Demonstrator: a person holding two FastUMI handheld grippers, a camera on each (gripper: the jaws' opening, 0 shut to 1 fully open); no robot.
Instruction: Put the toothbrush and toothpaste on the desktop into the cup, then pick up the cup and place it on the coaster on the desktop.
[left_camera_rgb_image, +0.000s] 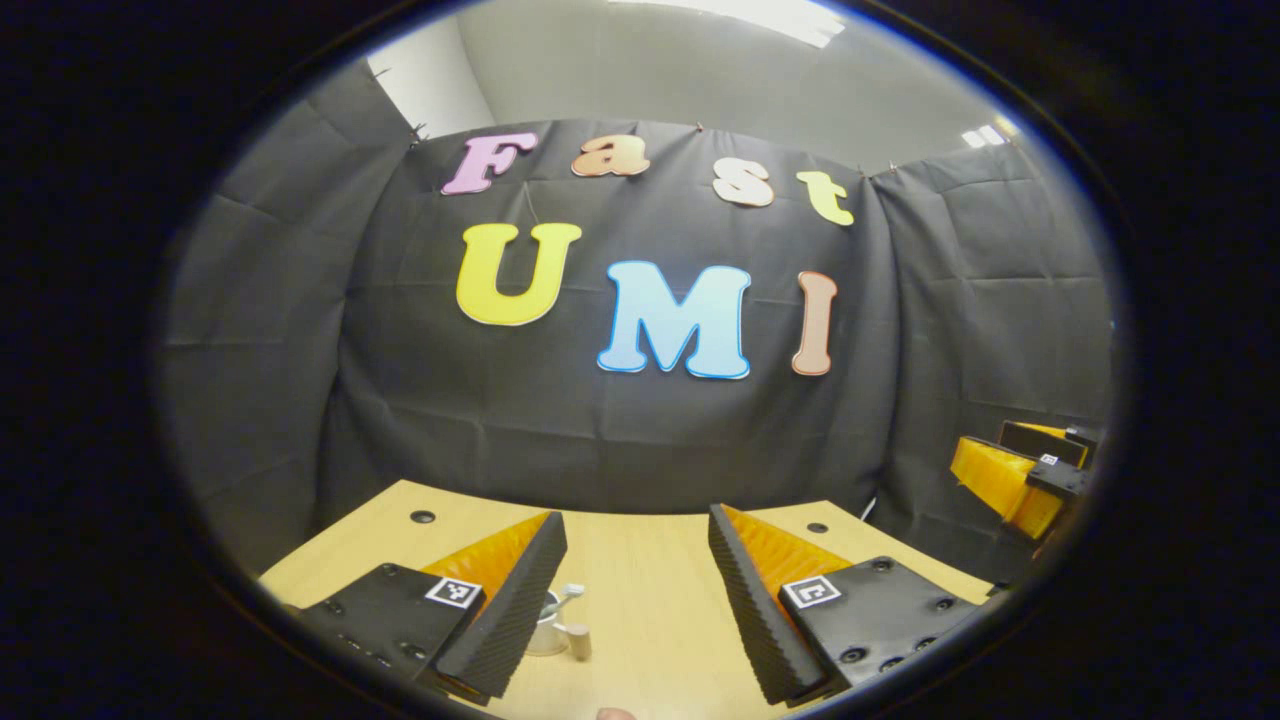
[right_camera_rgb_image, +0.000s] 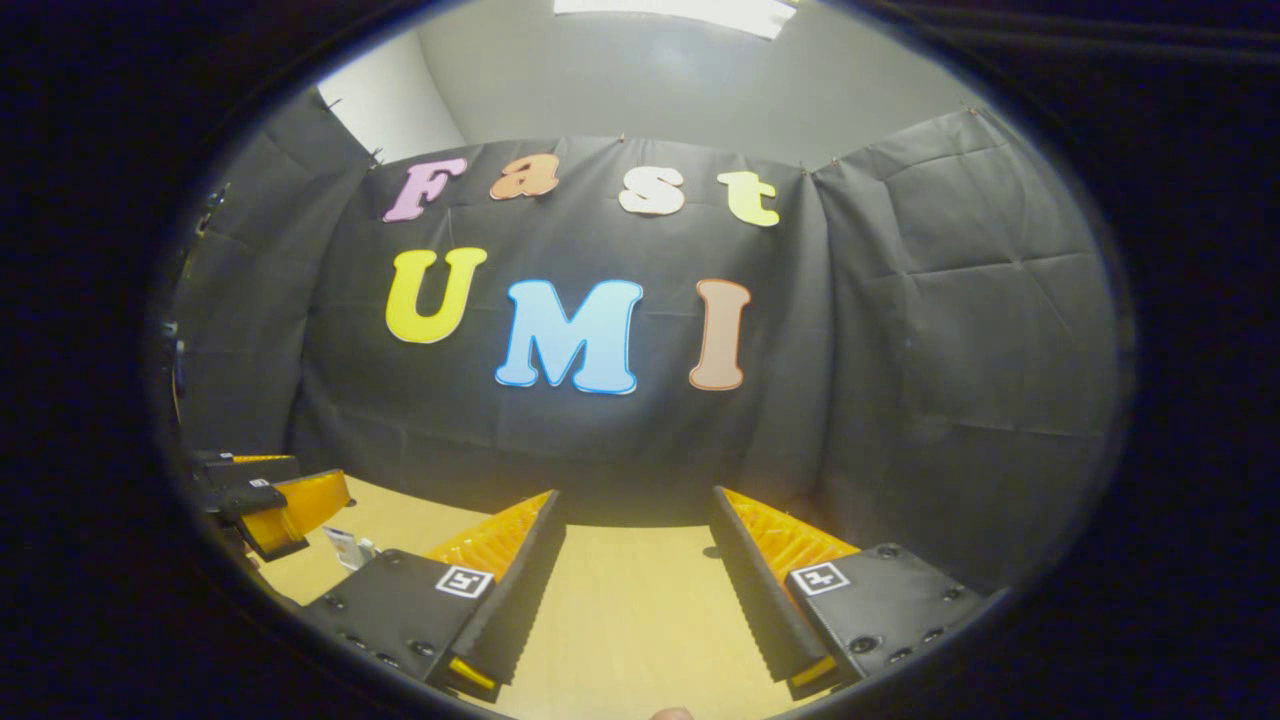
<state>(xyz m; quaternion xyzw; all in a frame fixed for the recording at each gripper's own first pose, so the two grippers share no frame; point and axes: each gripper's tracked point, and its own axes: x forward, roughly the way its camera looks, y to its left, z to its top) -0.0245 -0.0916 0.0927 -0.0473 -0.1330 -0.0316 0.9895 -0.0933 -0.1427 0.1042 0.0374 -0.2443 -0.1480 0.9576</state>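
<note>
Seen in the left gripper view, low at left: a white cup (left_camera_rgb_image: 548, 632), round and smooth, standing on the pale wooden desktop (left_camera_rgb_image: 650, 590), partly hidden behind a ribbed black finger pad (left_camera_rgb_image: 510, 610), with the toothbrush (left_camera_rgb_image: 568, 594) poking its pale head above the rim. Just beside the cup, a small tan cylinder (left_camera_rgb_image: 579, 641), upright. Left gripper (left_camera_rgb_image: 630, 600) held level above the wood, wedge-shaped fingers of orange plastic and black ridged rubber set wide apart, clamping nothing. Far right in that view, the other tool's orange and black body, raised off the desk. In the right gripper view, at the left edge, a small white box-like item (right_camera_rgb_image: 343, 546), too blurred to name. Right gripper (right_camera_rgb_image: 640, 590) likewise level, jaws spread, bare wood between.
</note>
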